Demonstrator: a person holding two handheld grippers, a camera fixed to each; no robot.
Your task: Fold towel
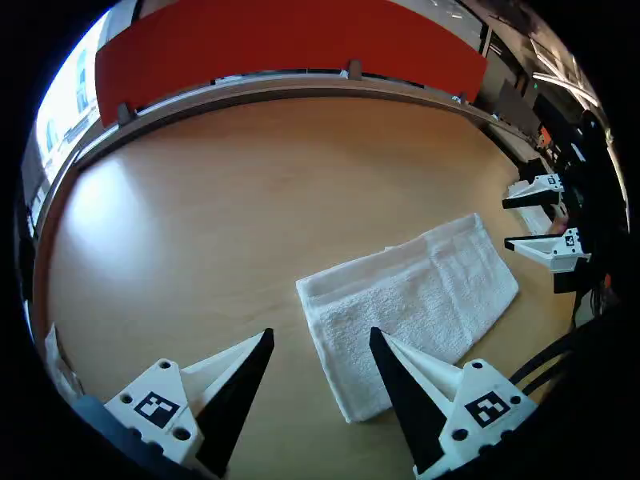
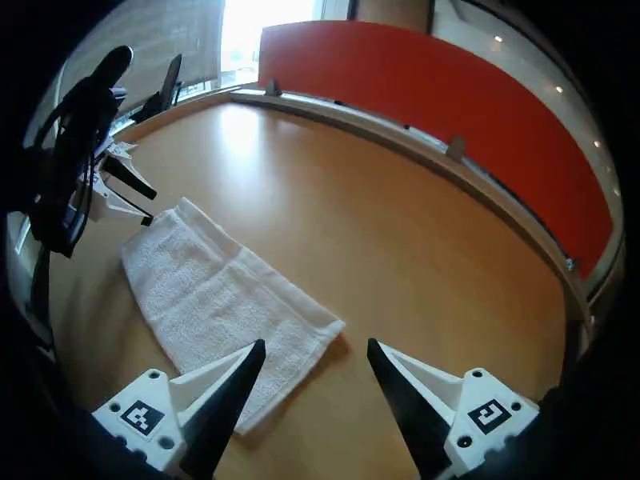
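Two grippers hang wide open over the table (image 1: 200,200), holding nothing: the left gripper (image 1: 320,332) at one short end of the white towel (image 1: 412,304), the right gripper (image 2: 316,344) just by the corner of the opposite end. The towel lies flat and looks already doubled, mid-table, on the near side of the red partition (image 2: 448,88). For another fold I'd pinch both layers at matching corners and carry them over level, so the edges meet. The left gripper view gives the layered long edge, and the right gripper view gives the other end's pointed corner.

Rough white terry-cloth towel (image 1: 408,300) on smooth, glossy wood table (image 1: 240,200).
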